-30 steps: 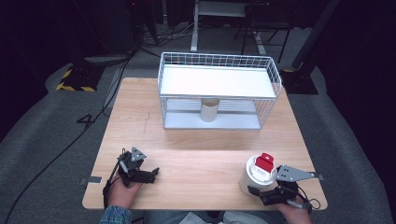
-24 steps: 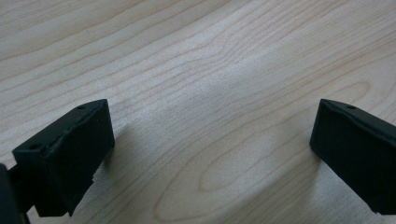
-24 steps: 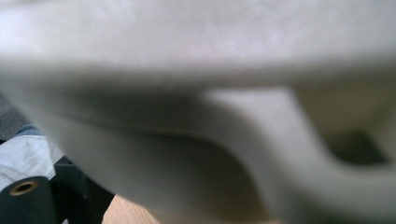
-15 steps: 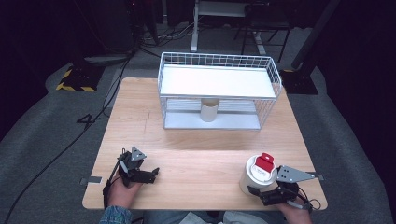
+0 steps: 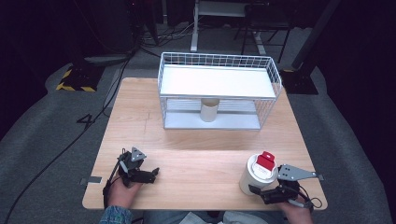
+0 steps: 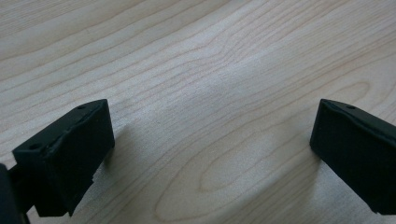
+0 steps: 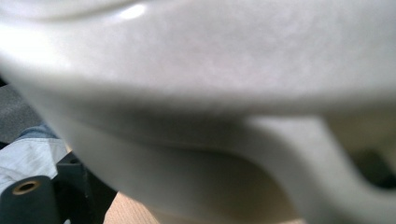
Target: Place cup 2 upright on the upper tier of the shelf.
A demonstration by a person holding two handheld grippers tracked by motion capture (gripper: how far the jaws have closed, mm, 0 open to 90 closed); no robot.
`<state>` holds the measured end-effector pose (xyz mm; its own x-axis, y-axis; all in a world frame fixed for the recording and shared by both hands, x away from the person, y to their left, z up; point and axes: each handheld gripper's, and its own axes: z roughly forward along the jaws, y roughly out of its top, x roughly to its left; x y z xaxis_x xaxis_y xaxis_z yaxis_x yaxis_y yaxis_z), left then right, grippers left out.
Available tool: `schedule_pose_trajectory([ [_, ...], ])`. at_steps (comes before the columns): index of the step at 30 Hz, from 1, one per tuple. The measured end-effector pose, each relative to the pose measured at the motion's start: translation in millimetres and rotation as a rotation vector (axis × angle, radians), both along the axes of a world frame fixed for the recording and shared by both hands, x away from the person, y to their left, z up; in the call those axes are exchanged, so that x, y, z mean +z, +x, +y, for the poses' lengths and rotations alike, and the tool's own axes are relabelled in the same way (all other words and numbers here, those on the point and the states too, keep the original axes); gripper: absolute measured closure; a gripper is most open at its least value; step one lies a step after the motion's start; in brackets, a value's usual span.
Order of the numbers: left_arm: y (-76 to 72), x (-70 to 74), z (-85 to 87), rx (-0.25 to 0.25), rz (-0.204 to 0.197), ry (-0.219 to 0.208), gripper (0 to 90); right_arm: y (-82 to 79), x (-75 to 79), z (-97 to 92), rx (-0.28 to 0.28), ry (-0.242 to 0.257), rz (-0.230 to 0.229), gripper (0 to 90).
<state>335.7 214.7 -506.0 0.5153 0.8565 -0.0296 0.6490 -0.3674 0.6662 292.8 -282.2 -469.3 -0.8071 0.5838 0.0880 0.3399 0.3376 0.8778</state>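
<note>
A white mug point(image 5: 252, 175) with a red and white item point(image 5: 265, 161) sticking out of its top stands near the table's front right corner. My right gripper point(image 5: 264, 190) lies right against it, one black jaw reaching along the mug's near side. In the right gripper view the mug's wall point(image 7: 210, 70) and its handle point(image 7: 299, 154) sit very close and blurred, so I cannot see whether the jaws press on it. My left gripper point(image 5: 140, 173) rests on the wood at the front left. Its jaws stand wide apart over bare table point(image 6: 210, 116).
A white wire basket rack point(image 5: 217, 91) with a white top shelf stands at the table's far middle. A beige cup point(image 5: 209, 109) sits under that shelf. Bare wood table point(image 5: 196, 154) lies between the rack and the hands. Dark floor and cables surround the table.
</note>
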Motion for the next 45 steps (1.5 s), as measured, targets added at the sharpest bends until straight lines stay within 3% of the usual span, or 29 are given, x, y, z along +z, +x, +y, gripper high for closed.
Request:
schedule_pose_trajectory([
  [30, 0.6, 0.1, -0.1, 0.001, 0.0, 0.002, 0.2, 10.4, 44.8, 2.0, -0.011, 0.011, -0.065, 10.6],
  [45, 0.5, 0.1, -0.1, 0.001, 0.0, 0.002, 0.2, 22.7, 81.0, 1.4, -0.013, 0.025, -0.108, 10.6],
])
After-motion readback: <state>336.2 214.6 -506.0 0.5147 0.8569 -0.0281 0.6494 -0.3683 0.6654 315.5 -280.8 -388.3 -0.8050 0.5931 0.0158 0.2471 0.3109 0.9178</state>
